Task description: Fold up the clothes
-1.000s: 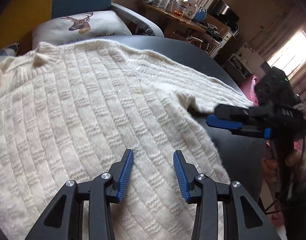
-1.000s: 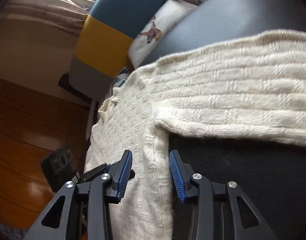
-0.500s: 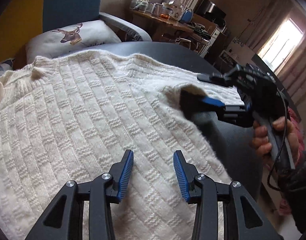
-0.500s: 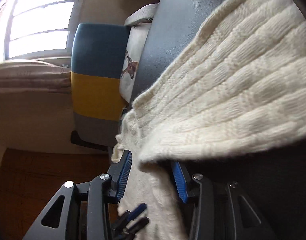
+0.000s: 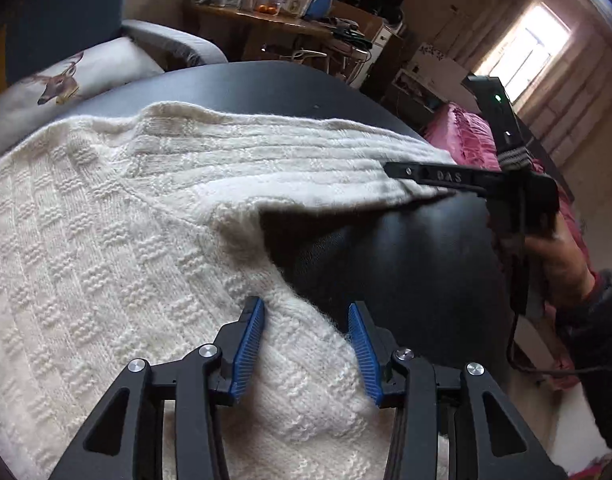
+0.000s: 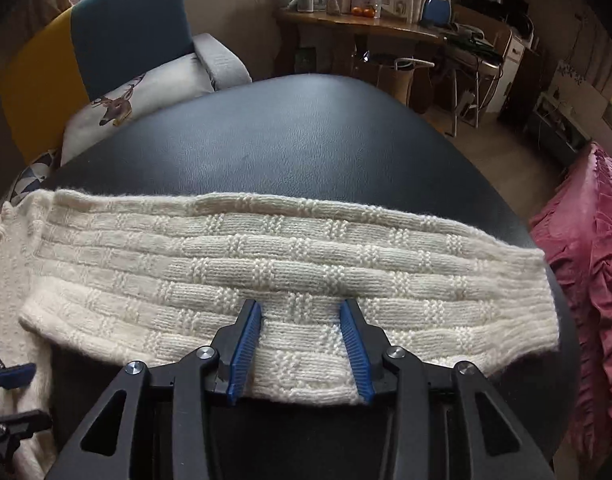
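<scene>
Stretching out toward three o'clock, the sweater's sleeve (image 6: 290, 272) now lies flat on the black table (image 6: 306, 136); a second ago it hung folded beside the body (image 5: 86, 248). The right gripper (image 6: 302, 340) hovers level over its near edge, jaws wide, empty. The left gripper (image 5: 306, 344), also wide, hangs at the armpit.

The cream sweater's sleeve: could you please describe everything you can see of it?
The sleeve is a thick cream knit, ribbed lengthwise with small textured blocks. It lies flat, stretched straight out sideways across the black table, still joined to the sweater body. The right hand-held gripper, jaws open, straddles its near edge.
</scene>
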`<action>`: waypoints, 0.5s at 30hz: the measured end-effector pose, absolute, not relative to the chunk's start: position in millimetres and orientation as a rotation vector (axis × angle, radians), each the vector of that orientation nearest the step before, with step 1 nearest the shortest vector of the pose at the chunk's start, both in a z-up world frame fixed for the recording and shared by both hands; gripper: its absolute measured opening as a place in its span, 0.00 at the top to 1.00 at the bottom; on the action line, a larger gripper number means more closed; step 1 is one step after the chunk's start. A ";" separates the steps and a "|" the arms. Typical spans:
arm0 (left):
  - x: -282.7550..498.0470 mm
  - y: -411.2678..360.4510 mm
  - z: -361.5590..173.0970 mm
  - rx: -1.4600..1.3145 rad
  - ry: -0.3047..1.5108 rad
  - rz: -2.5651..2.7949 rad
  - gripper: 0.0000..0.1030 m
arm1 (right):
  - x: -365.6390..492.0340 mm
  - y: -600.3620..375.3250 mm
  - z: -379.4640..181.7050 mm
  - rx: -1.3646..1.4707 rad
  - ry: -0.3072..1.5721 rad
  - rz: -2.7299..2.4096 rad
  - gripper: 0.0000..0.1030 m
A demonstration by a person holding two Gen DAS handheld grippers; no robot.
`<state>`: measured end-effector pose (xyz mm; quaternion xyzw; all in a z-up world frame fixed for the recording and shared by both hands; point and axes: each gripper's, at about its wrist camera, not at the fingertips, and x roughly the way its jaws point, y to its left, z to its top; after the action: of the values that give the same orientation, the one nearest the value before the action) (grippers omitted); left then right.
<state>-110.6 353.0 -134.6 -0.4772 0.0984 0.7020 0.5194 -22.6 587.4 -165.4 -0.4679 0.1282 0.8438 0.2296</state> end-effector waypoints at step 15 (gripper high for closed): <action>-177.6 349.8 -98.0 -1.141 0.123 1.814 0.56 | -26.6 622.5 -132.7 -1.139 0.391 2.322 0.59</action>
<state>-177.6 349.8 -98.0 -0.4670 0.0504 0.7426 0.4774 -26.6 622.5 -132.7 -0.4207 0.1442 0.8571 0.2601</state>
